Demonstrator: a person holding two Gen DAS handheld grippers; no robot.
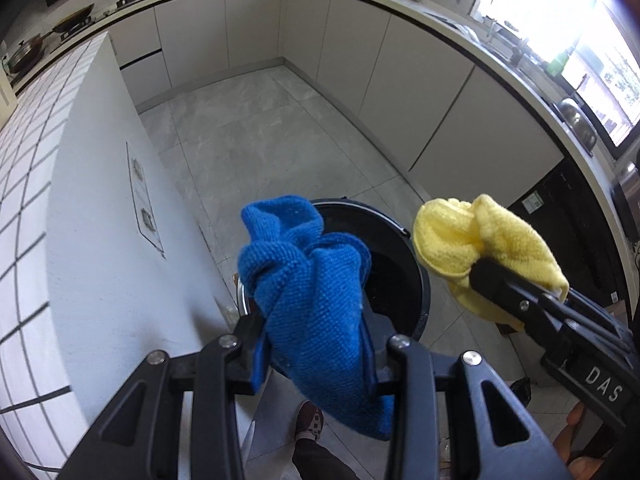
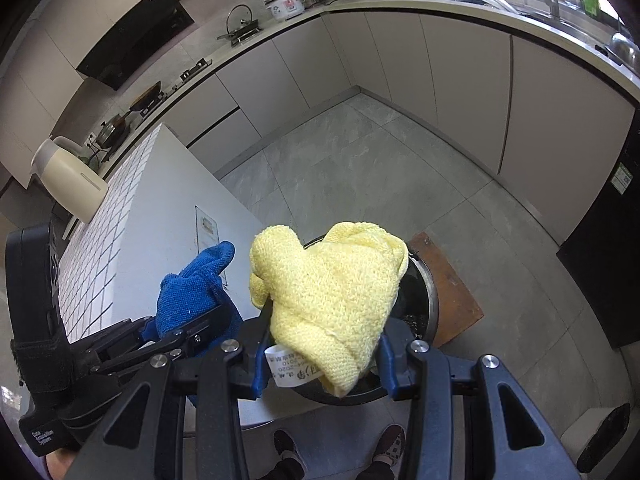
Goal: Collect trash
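My left gripper (image 1: 316, 344) is shut on a bunched blue cloth (image 1: 308, 292) and holds it above the near rim of a round black trash bin (image 1: 396, 276) on the floor. My right gripper (image 2: 322, 356) is shut on a bunched yellow cloth (image 2: 332, 292) with a white label, also above the bin (image 2: 424, 300). In the left wrist view the yellow cloth (image 1: 480, 240) hangs at the right of the bin. In the right wrist view the blue cloth (image 2: 192, 296) is at the left.
A white tiled island counter (image 1: 100, 208) stands close on the left, with a cream kettle (image 2: 68, 180) on it. Grey cabinets (image 1: 400, 80) run along the back and right. A brown mat (image 2: 452, 292) lies by the bin. The person's feet (image 2: 392, 444) are below.
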